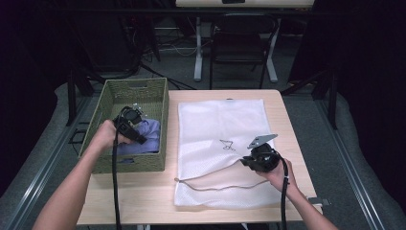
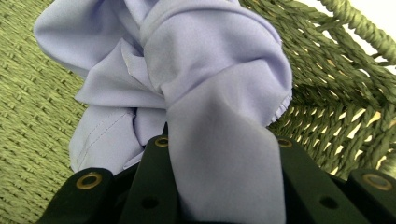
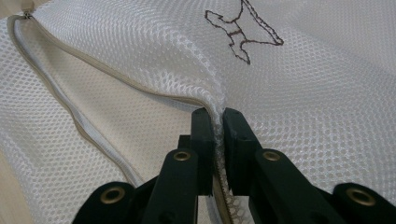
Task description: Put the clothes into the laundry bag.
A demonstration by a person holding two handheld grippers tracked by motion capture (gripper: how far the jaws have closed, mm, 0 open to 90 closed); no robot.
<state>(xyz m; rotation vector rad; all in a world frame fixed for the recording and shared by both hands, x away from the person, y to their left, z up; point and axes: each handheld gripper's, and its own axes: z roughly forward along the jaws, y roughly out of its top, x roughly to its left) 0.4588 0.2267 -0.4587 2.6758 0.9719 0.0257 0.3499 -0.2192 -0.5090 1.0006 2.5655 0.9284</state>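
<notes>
Left claw [image 1: 135,113] sits inside the green woven basket [image 1: 158,91] at the counter's [image 1: 143,191] left, jaws clamped on a fold of lavender cloth [image 2: 205,84]; the cloth bunches up between them, the rest lying on the basket floor against the near wall. Right claw [image 3: 217,122] is closed on the upper mesh layer of the white laundry bag [image 1: 215,120], just beside its beige zipper [image 3: 60,93], lifting that edge slightly. Bag lies flat right of the basket. No readable writing; the bag carries a small brown stitched outline motif [image 3: 243,30], shape unclear.
</notes>
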